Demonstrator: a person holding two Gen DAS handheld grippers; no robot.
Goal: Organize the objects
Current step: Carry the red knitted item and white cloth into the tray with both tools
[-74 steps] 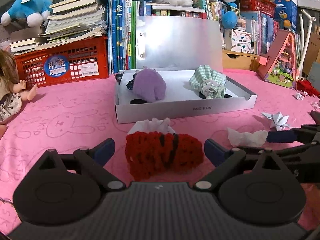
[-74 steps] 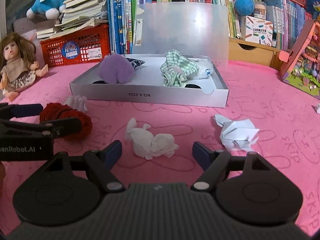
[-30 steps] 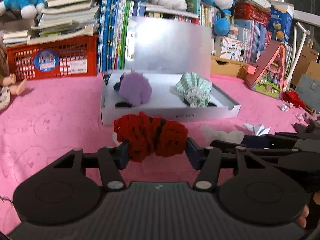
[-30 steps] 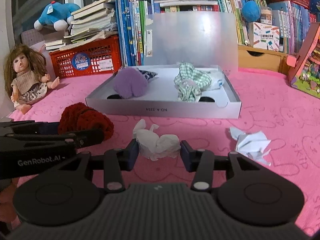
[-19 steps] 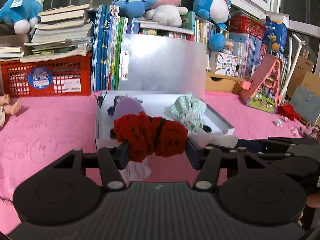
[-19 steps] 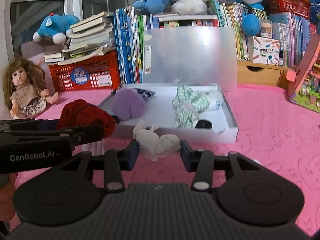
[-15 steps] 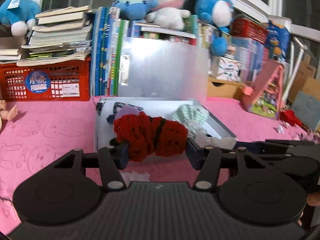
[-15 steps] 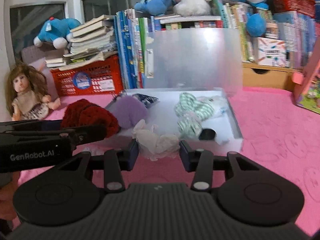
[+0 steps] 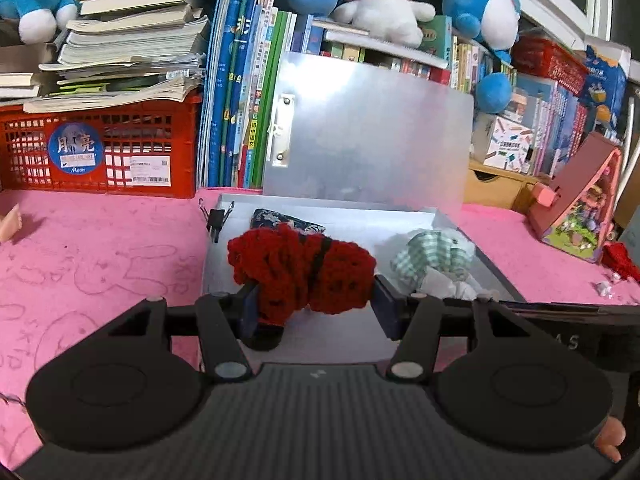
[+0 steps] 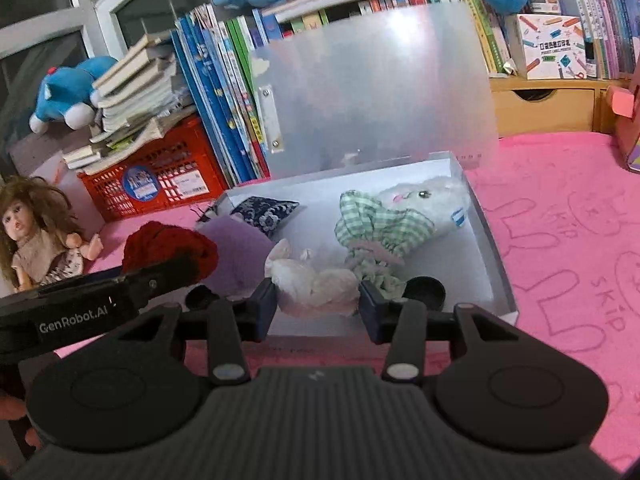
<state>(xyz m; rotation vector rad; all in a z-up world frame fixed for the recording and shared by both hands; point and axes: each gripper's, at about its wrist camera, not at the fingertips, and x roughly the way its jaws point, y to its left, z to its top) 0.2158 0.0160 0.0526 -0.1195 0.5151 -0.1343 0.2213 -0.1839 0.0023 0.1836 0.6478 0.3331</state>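
My left gripper (image 9: 314, 306) is shut on a red crocheted piece (image 9: 302, 270) and holds it over the front left of the open white box (image 9: 444, 218). Seen from the right wrist, the red crocheted piece (image 10: 168, 250) hangs beside a purple plush (image 10: 236, 250). My right gripper (image 10: 318, 304) is shut on a crumpled white tissue wad (image 10: 314, 286), above the front middle of the white box (image 10: 486, 240). Inside lie a green checked cloth (image 10: 376, 226), a white plush (image 10: 430, 198) and a dark patterned pouch (image 10: 264, 208). In the left wrist view, the purple plush is hidden behind the red piece.
The box's lid (image 9: 368, 136) stands upright at the back, against a row of books (image 9: 240, 80). A red crate (image 9: 104, 148) with stacked books sits at the left, a doll (image 10: 36, 236) beside it. A pink toy house (image 9: 580, 204) stands right on the pink cloth (image 10: 568, 220).
Both grippers have carried their loads forward from the pink cloth to above the box. The box now looms larger and closer in both views.
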